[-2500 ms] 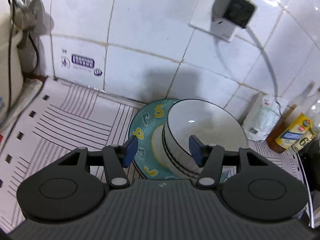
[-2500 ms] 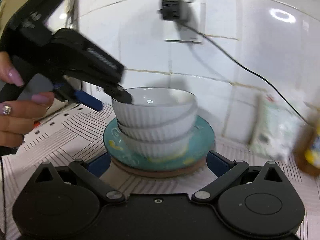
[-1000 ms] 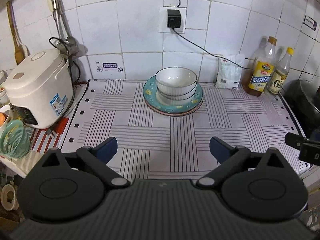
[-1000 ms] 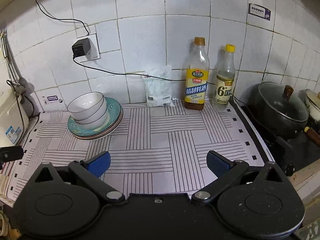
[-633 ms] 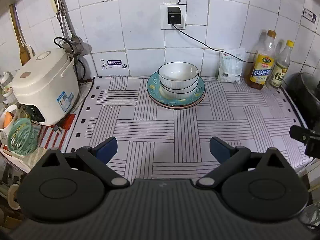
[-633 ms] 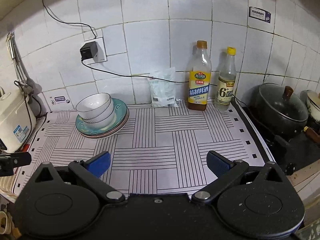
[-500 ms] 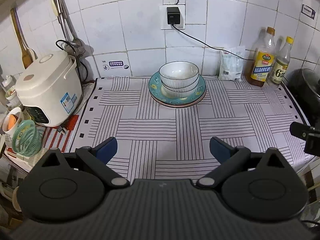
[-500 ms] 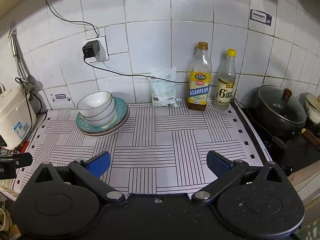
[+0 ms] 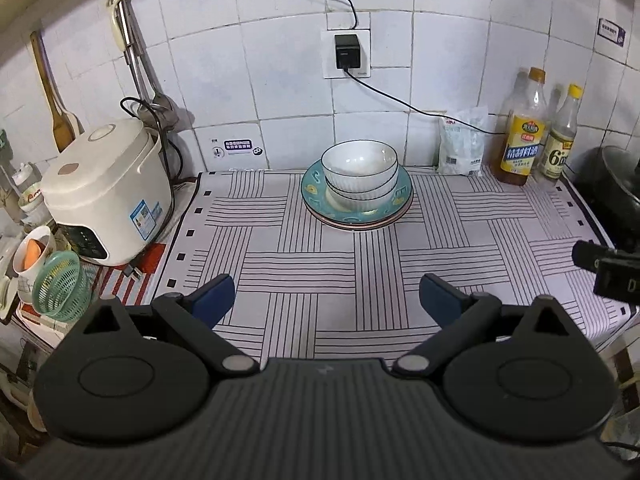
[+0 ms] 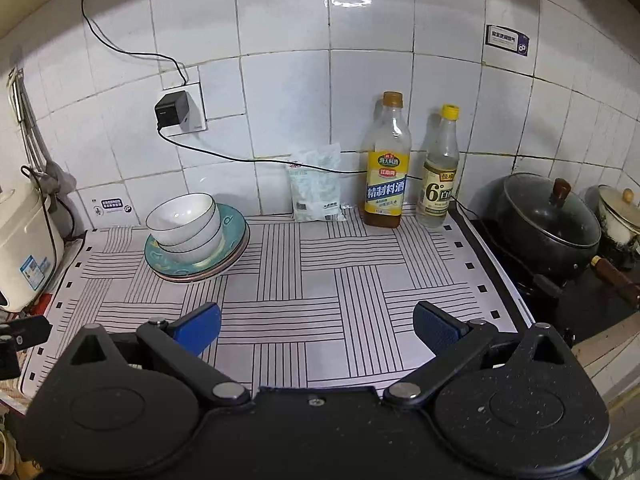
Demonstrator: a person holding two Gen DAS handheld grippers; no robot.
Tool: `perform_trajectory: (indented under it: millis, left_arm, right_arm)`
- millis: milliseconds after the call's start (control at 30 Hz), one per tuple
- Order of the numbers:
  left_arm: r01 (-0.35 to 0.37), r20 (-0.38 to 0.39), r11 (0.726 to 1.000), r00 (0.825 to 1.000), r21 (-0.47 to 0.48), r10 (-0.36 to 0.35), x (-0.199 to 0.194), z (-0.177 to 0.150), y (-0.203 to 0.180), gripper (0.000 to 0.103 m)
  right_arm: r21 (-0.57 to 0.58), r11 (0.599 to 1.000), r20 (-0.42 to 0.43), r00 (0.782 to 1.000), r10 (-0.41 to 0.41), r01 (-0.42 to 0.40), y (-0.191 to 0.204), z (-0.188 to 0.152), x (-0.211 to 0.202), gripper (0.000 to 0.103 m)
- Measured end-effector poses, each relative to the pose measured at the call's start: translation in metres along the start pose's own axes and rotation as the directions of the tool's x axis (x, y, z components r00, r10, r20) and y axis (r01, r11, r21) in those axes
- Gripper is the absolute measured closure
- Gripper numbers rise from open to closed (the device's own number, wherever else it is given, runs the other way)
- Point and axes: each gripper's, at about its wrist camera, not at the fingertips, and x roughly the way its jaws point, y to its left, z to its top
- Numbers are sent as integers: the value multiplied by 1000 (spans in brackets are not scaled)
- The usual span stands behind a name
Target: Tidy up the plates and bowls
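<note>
bowls (image 9: 359, 164) nested upright, mouths up, on plates (image 9: 394, 209).

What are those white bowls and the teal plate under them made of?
The bowls look like glazed ceramic: glossy white, ribbed outside, thin dark rim line, light glinting inside. The teal plate also looks glazed, with a printed pattern; ceramic or melamine, I cannot tell.

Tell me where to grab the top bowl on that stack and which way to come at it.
Grip the top bowl by its rim, one finger inside and one outside, probably from above on the near side. It sits nested in the bowls below on the plates, so its wall is mostly hidden and only the rim stands free. The wall behind blocks the far side. Either open gripper, left or right, could do it.
</note>
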Motion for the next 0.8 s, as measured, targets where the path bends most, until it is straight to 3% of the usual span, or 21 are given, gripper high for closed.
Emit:
perform_trajectory:
  millis: [367,533,800]
  left_arm:
    - [11,-6,1000,1000,-16,-11,10,-6,5,3]
    - [19,5,999,1000,-31,-19,16,-8,9,3]
    - [-5,8,999,1000,-44,5,16,-9,16,3]
  right_arm:
    - [-47,998,52,998,-28,31,11,2,-6,0]
    - [-9,998,97,993,-63,64,7,1,-9,0]
    - [25,997,88,993,-72,70,-4,0,-8,0]
